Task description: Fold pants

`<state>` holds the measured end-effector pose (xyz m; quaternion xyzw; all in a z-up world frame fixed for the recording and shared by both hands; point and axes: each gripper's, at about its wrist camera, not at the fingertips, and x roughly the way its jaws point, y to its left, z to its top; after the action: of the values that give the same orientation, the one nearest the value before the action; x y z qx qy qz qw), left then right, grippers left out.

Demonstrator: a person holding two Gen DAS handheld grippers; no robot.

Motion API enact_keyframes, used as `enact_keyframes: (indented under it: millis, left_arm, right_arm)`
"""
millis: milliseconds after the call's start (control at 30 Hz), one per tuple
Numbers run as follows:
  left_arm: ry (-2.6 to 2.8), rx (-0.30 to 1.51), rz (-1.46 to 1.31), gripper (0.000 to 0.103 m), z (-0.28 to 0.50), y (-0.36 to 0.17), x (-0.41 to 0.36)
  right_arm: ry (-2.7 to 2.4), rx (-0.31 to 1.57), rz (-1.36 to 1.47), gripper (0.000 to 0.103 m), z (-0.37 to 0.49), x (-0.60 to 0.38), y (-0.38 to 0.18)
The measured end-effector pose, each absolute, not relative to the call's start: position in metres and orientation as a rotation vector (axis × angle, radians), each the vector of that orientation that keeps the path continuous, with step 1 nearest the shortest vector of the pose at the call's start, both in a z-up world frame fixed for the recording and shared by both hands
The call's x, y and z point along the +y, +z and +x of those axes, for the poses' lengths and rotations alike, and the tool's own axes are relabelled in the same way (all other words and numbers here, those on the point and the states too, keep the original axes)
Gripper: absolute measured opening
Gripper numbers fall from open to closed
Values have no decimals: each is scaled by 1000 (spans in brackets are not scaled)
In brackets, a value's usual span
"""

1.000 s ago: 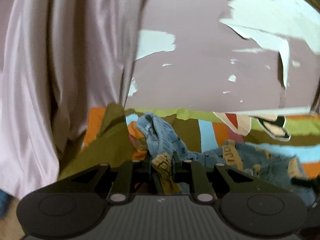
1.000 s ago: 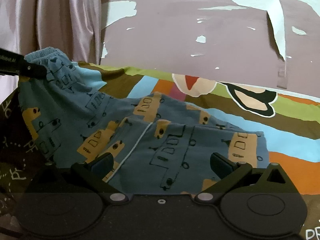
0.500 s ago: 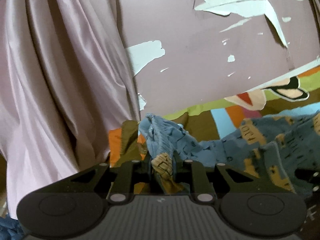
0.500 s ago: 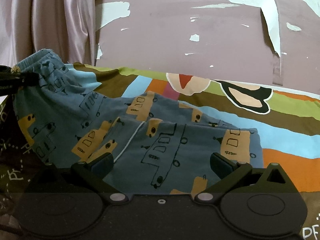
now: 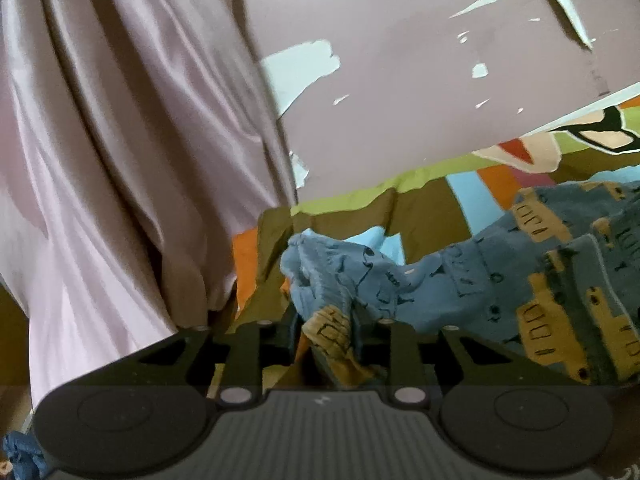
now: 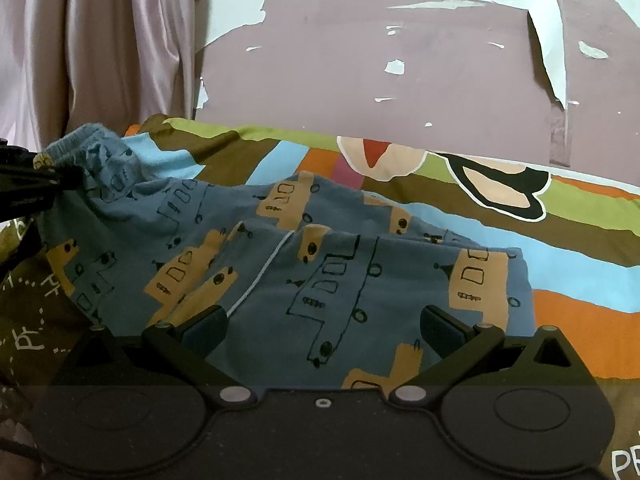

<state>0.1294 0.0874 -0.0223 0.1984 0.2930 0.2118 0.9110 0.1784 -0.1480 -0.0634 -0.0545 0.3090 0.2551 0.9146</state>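
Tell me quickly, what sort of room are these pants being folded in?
Most likely a bedroom in a home: the pants lie on a colourful striped bedsheet, against a mauve wall with peeling paint, beside a pale satin curtain.

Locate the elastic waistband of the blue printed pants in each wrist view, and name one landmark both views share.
Left wrist view: waistband bunched at centre, just above the left claw, cloth between its opening jaws.
Right wrist view: waistband at far left, beside the left claw.
Shared landmark: the pale patch of peeled paint beside the pink curtain.
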Motion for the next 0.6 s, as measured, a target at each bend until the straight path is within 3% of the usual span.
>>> enact_keyframes:
  millis: [400, 433, 467, 600]
  left_arm:
    - [459, 609, 406, 40, 130, -24, 99]
    - [455, 607, 409, 33, 130, -24, 98]
    - [455, 604, 416, 18, 131, -24, 98]
    - [449, 632, 402, 16, 133, -27, 99]
  right_arm:
    - [528, 649, -124, 102, 178, -144, -69]
    - [527, 648, -124, 102, 178, -144, -69]
    - [527, 647, -125, 102, 178, -144, -69]
    - [527, 647, -124, 102, 178, -144, -70]
